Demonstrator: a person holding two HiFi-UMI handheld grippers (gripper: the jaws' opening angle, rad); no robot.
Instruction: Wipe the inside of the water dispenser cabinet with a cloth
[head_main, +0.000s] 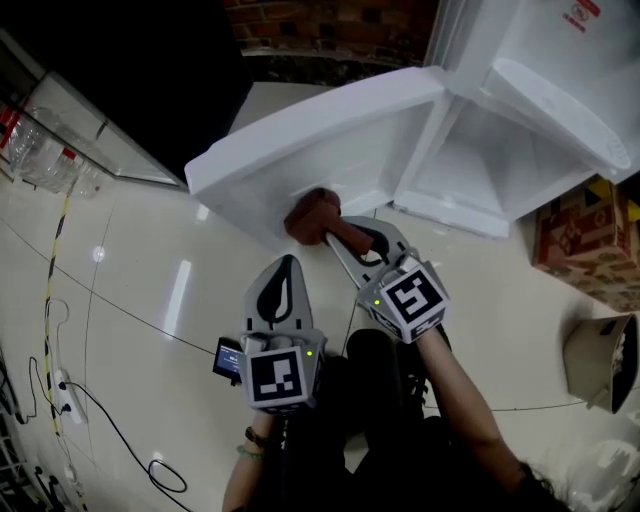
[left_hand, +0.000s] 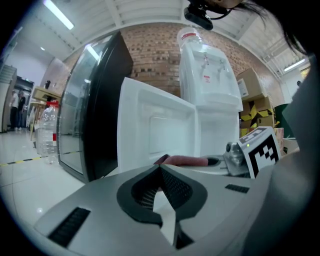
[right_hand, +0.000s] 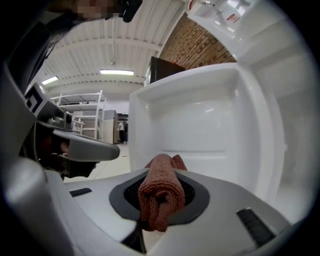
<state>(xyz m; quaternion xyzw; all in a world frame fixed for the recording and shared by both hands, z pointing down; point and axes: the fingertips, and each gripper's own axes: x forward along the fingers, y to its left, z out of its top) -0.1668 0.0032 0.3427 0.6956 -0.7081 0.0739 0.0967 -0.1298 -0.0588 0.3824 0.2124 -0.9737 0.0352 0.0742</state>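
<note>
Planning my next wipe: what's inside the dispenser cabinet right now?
Only bare white walls and floor show inside the cabinet; its upper part is hidden by the dispenser body. The cloth, clamped in the right gripper, is at the open door, not inside.

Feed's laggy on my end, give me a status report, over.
Right gripper shut on cloth, cloth at the open door's inner face. Left gripper shut, empty, alongside. Nothing in the way.

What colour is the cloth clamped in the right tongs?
Rusty reddish-brown all over, with no pattern; the cloth shows best in the right gripper view.
</note>
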